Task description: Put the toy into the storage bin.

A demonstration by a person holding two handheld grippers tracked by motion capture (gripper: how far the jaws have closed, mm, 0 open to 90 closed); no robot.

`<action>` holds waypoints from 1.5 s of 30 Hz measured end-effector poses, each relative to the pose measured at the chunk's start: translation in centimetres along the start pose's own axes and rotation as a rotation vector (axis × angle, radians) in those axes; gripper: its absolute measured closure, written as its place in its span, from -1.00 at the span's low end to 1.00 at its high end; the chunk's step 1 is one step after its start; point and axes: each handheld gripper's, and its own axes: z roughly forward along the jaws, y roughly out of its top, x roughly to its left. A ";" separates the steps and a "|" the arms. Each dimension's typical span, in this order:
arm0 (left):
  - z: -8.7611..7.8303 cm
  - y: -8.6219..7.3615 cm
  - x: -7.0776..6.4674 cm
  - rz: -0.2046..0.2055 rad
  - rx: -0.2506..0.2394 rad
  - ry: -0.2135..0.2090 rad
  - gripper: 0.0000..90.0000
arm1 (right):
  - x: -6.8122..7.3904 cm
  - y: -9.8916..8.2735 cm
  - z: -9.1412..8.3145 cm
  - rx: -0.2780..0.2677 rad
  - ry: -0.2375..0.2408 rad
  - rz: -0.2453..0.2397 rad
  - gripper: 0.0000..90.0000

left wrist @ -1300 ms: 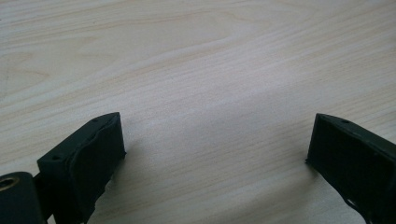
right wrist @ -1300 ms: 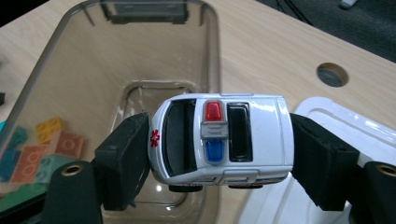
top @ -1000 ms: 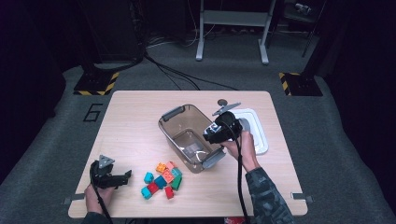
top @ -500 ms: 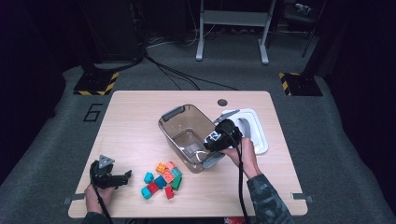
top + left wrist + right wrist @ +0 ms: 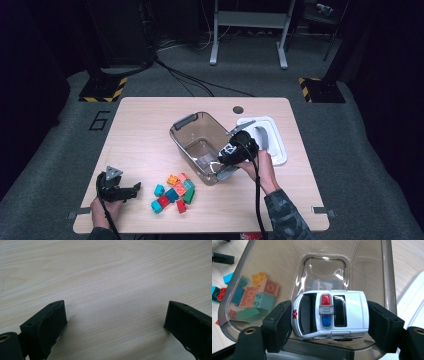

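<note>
Toy car (image 5: 329, 313) sits pinched in your right gripper (image 5: 329, 322) above the clear bin (image 5: 187, 131). Your left gripper (image 5: 115, 322) rests spread over bare table (image 5: 105, 270).

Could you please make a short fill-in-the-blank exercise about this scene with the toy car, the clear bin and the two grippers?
1. The right gripper holds a white toy car with a red and ____ light bar.
2. The car hangs over the smoky transparent plastic bin, which has ____ inside it.
3. The colourful plastic building bricks lie on the ____, outside the bin.
4. The jaws of the left gripper are ____.

Missing words: blue; nothing; table; open
</note>
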 end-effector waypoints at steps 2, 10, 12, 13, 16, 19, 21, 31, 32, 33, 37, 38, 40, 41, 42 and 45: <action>0.0 0.0 0.0 0.000 0.000 0.000 -0.92 | 0.0 0.0 0.0 0.001 -0.001 0.000 -0.45; 0.0 0.0 0.0 -0.003 -0.002 0.001 -0.91 | 0.3 0.1 -1.2 -0.058 0.013 -0.018 -0.70; 0.0 0.0 0.0 -0.002 -0.002 0.002 -0.91 | 0.4 0.1 -1.8 -0.080 0.016 -0.019 -0.75; 0.0 0.0 0.0 -0.001 -0.001 0.002 -0.91 | 0.4 0.0 -2.1 -0.094 0.013 -0.019 -0.80; 0.0 0.0 0.0 -0.001 -0.001 0.002 -0.91 | 0.2 -0.3 -3.0 -0.125 0.004 -0.001 -0.88; 0.0 0.0 0.0 0.000 -0.001 0.002 -0.91 | -0.5 -1.2 -4.1 -0.160 -0.014 0.015 -0.94; 0.0 0.0 0.0 -0.001 -0.001 0.002 -0.91 | -0.9 -1.8 -4.7 -0.175 -0.026 0.030 -0.97; 0.0 0.0 0.0 -0.002 -0.001 0.002 -0.91 | -3.9 -8.1 -5.9 -0.223 -0.136 0.151 -1.00; 0.0 0.0 0.0 -0.002 -0.001 0.001 -0.91 | -4.2 -8.9 -5.7 -0.223 -0.144 0.164 -1.00; 0.0 0.0 0.0 -0.002 -0.001 0.001 -0.91 | -4.5 -9.7 -5.5 -0.219 -0.155 0.184 -1.00; 0.0 0.0 0.0 -0.001 0.003 -0.002 -0.91 | -5.7 -13.1 -3.9 -0.194 -0.200 0.237 -1.00; 0.0 0.0 0.0 -0.002 0.004 0.000 -0.91 | -6.1 -14.0 -3.4 -0.182 -0.215 0.252 -1.00; 0.0 0.0 -0.1 -0.006 0.000 0.006 -0.91 | -6.6 -15.7 -2.4 -0.171 -0.233 0.276 -1.00; 0.0 0.0 0.0 -0.003 0.004 0.003 -0.91 | -6.9 -16.4 -2.0 -0.166 -0.250 0.287 -1.00; 0.0 0.1 0.0 -0.002 0.005 0.002 -0.91 | -7.2 -17.2 -1.6 -0.166 -0.259 0.305 -1.00; 0.0 0.0 -0.1 -0.014 0.000 0.009 -0.92 | -7.6 -18.5 -0.7 -0.168 -0.282 0.316 -1.00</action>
